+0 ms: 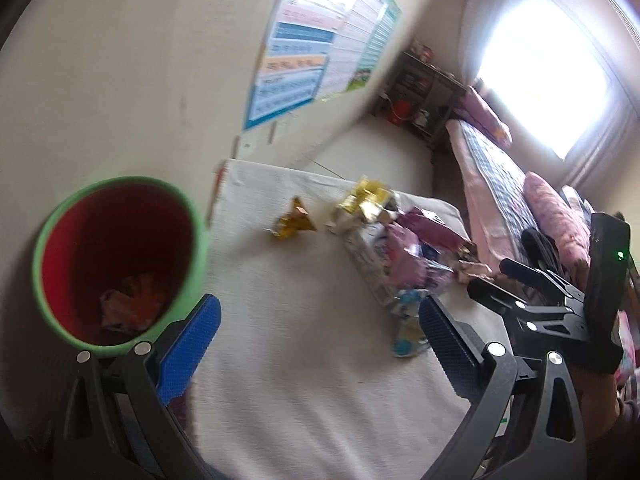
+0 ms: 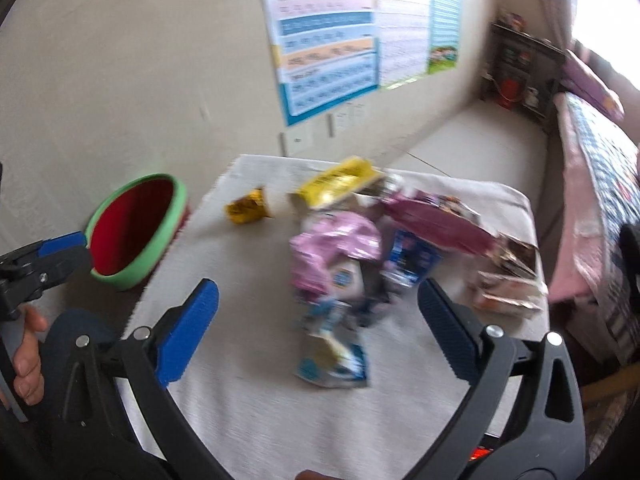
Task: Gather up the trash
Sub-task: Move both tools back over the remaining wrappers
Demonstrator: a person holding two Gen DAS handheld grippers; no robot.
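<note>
Blue-padded fingers of the right gripper were held spread and empty over the wrapper pile on the desk; the left gripper was likewise spread, holding nothing. One bin, already holding scraps, was seen beside the desk's left edge, one gold wrapper lay apart, and the heaped pieces were too blurred to be counted. A grab into that loose heap could be judged likely to scatter light wrappers off the desk.
</note>
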